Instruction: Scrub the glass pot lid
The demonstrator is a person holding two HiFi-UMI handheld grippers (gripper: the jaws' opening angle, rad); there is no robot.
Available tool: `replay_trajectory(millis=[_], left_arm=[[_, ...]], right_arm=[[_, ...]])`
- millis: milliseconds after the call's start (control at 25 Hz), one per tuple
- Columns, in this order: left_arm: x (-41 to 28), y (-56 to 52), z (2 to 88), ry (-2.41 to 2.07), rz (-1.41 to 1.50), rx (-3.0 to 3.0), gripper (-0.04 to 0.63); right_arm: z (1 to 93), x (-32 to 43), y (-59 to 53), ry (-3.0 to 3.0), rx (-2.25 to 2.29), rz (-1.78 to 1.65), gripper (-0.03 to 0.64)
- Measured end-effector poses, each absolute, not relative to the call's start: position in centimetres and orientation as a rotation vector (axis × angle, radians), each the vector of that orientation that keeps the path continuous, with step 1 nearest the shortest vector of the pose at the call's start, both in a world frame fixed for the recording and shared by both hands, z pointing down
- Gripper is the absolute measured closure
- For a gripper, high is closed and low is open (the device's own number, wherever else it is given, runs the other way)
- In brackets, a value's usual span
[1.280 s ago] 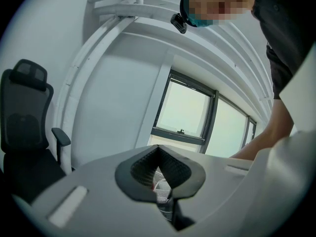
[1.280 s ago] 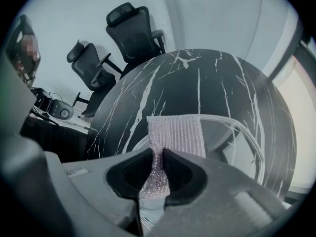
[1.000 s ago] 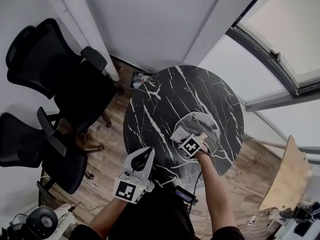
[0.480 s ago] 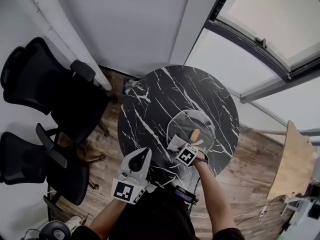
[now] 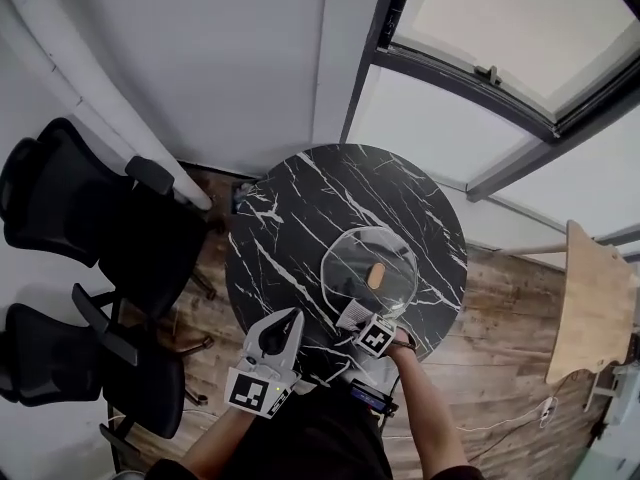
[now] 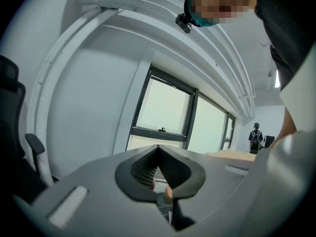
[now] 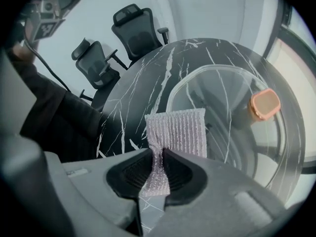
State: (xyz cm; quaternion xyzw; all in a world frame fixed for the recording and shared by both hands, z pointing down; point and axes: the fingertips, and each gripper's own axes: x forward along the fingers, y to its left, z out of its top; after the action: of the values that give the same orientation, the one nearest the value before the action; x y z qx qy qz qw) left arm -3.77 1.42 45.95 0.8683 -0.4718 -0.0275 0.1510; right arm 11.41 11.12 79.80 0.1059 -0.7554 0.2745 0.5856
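The round glass pot lid (image 5: 368, 266) lies flat on the black marble table (image 5: 280, 248), its orange knob (image 5: 376, 275) up. My right gripper (image 5: 357, 316) is at the lid's near rim, shut on a pale ribbed scrub cloth (image 5: 350, 310). In the right gripper view the cloth (image 7: 178, 130) sticks out of the gripper (image 7: 158, 154) and hangs over the edge of the lid (image 7: 232, 90), short of the knob (image 7: 264, 104). My left gripper (image 5: 292, 316) is held off the table's near-left edge, shut and empty (image 6: 158, 149), pointing up at the windows.
Two black office chairs (image 5: 70, 193) (image 5: 60, 353) stand left of the table, also seen behind it (image 7: 138, 26). A wooden board (image 5: 590, 303) is at the right. Windows (image 5: 500, 28) run along the far wall. A person (image 6: 256, 137) stands far off.
My right gripper has drawn the cloth back from over the knob to the lid's near rim, uncovering the knob. The left gripper has held its place.
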Motion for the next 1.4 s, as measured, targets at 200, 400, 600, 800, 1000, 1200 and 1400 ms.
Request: replay_trajectory(millis=[200, 400, 600, 800, 1000, 1200, 1400], left_arm=[[-2.6, 1.5, 45.5, -1.301, -0.071, 2.526, 0.594], [-2.2, 1.8, 45.2, -1.276, -0.076, 2.541, 0.594], [-2.4, 1.6, 45.3, -1.282, -0.073, 2.532, 0.594], [-2.0, 1.0, 44.8, -1.297, -0.083, 2.539, 0.594], [-1.7, 1.1, 44.9, -1.307, -0.062, 2.533, 0.594], [-1.7, 1.4, 45.3, -1.317, -0.047, 2.521, 0.594], [-2.1, 1.2, 45.6, -1.331, -0.049, 2.505, 0.594]], right_arm=[[79.2, 12.8, 13.4, -1.767, 0.275, 0.803, 0.545], [73.1, 13.3, 12.1, -2.033, 0.418, 0.87, 0.549], [65.2, 15.5, 6.9, -2.234, 0.786, 0.531, 0.549], [64.1, 19.3, 0.1, -1.959, 1.095, -0.049, 0.549], [67.8, 18.4, -3.4, -1.915, 1.019, -0.088, 0.549], [71.2, 17.6, -3.7, -1.907, 0.883, 0.038, 0.551], [73.2, 17.1, -2.9, -1.876, 0.791, 0.074, 0.551]])
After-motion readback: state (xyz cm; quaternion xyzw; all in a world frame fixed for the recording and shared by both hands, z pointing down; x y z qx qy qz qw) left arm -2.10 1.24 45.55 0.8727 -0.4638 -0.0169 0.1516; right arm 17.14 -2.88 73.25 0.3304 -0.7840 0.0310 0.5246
